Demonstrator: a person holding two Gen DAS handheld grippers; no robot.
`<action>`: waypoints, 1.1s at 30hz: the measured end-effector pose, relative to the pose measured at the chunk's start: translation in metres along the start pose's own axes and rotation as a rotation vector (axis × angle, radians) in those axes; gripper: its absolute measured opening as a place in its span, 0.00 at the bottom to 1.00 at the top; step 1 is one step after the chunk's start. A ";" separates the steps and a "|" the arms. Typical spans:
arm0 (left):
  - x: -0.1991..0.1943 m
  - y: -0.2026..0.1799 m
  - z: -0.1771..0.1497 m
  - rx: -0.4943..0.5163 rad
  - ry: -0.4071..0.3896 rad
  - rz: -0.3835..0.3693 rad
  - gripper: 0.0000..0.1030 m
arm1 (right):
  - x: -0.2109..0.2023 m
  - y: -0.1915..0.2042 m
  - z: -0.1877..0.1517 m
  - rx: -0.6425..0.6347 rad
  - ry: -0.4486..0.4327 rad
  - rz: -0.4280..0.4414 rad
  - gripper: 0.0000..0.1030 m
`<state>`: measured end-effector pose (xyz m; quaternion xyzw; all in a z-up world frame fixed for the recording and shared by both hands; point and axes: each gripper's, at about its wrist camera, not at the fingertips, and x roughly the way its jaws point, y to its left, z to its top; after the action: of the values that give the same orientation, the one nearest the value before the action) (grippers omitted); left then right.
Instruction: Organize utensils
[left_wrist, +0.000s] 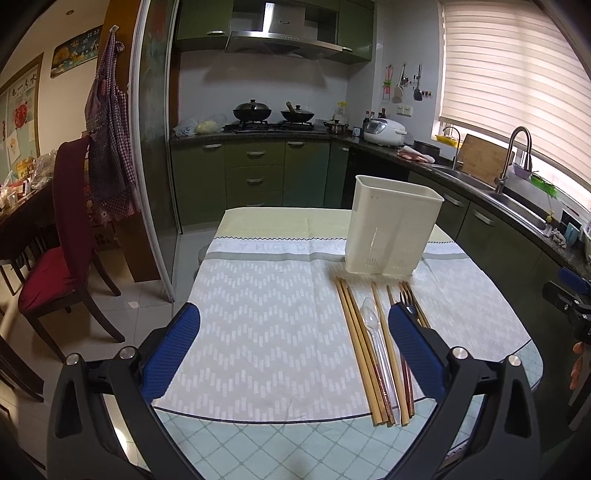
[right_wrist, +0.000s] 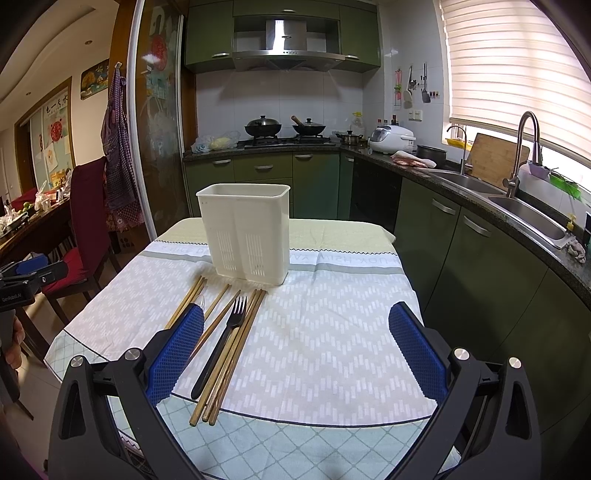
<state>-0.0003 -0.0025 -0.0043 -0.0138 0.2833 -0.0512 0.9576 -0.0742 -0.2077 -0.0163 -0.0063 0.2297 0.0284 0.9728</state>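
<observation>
**Over the bench: both tongs wide, utensils loose**

Ahead of both tongs stands the white holder (left_wrist: 391, 229) (right_wrist: 245, 232), upright on the cloth (left_wrist: 258, 306) (right_wrist: 325, 332) that covers the bench (left_wrist: 258, 443) (right_wrist: 295, 450). It lies ahead and right of the left tongs (left_wrist: 293, 350), ahead and left of the right tongs (right_wrist: 295, 350).

Left tongs: spread wide, nothing between the blue pads (left_wrist: 173, 354), only bare cloth. Their right finger partly covers the utensil row.

Right tongs: spread wide, gripping nothing. Their left pad (right_wrist: 177, 354) overlaps the near utensils; whether it touches them I cannot tell.

Utensils lie flat on the cloth on the tongs' side of the holder, tips near its base, handles toward the cameras:
- chopsticks (left_wrist: 362, 354) (right_wrist: 221, 373), wooden, several, in loose groups
- clear spoon (left_wrist: 371, 314) among the chopsticks, just left of the left tongs' right finger; in the right wrist view mostly hidden behind the left pad
- black fork (right_wrist: 225, 336), just right of the right tongs' left pad, tines toward the holder; in the left wrist view only its tines (left_wrist: 406, 297) show above the right finger

Each tongs' body shows at the edge of the other's view: right tongs far right in the left wrist view (left_wrist: 570, 295), left tongs far left in the right wrist view (right_wrist: 29, 280).
</observation>
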 end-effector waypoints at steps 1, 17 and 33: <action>0.000 0.001 0.000 -0.001 0.001 -0.001 0.95 | 0.000 0.000 -0.001 0.000 0.001 0.000 0.96; 0.003 0.002 0.000 -0.007 0.010 -0.011 0.95 | 0.001 0.000 0.000 0.000 0.001 0.002 0.96; 0.121 -0.048 0.015 0.055 0.346 -0.142 0.94 | 0.077 -0.012 0.026 0.094 0.233 0.135 0.96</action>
<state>0.1042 -0.0629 -0.0548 0.0014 0.4407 -0.1281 0.8885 0.0070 -0.2153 -0.0270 0.0513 0.3421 0.0818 0.9347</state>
